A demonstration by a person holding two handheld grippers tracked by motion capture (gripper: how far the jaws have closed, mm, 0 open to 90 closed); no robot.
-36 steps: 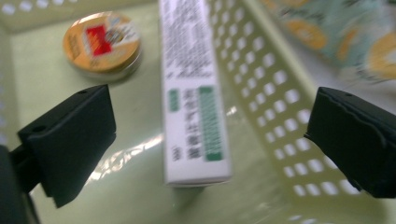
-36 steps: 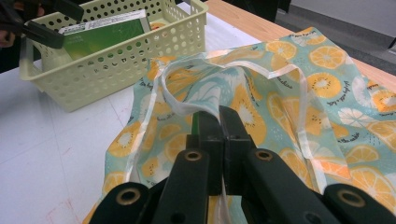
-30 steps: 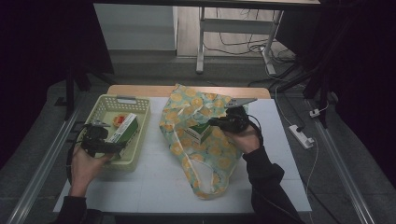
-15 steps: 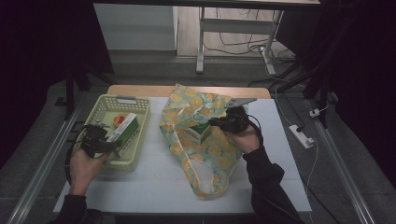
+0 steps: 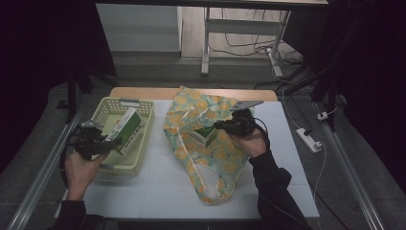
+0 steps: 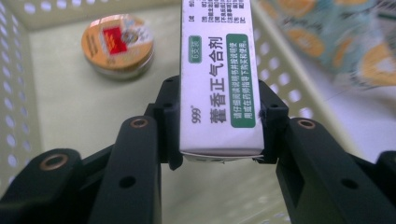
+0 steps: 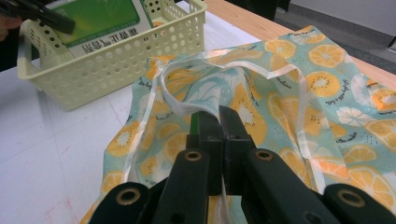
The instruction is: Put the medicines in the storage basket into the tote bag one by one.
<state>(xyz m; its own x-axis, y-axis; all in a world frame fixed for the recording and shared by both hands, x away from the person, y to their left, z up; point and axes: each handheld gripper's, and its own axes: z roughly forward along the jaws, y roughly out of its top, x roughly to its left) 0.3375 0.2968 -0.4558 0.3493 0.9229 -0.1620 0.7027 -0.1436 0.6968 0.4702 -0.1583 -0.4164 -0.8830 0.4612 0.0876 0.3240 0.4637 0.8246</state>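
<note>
Left tongs have just closed on the medicine box above the basket; right tongs pinch the fruit-print bag's rim beside it.

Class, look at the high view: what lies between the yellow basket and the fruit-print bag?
A bare strip of white table, nothing else, between the basket and the bag, seen in the high view.

Basket wall between box and bag.

The room is dim, dark at left and right; only the table catches soft overhead light. Up close, the fruit-print bag smears into blur, while the box lettering stays sharp.
</note>
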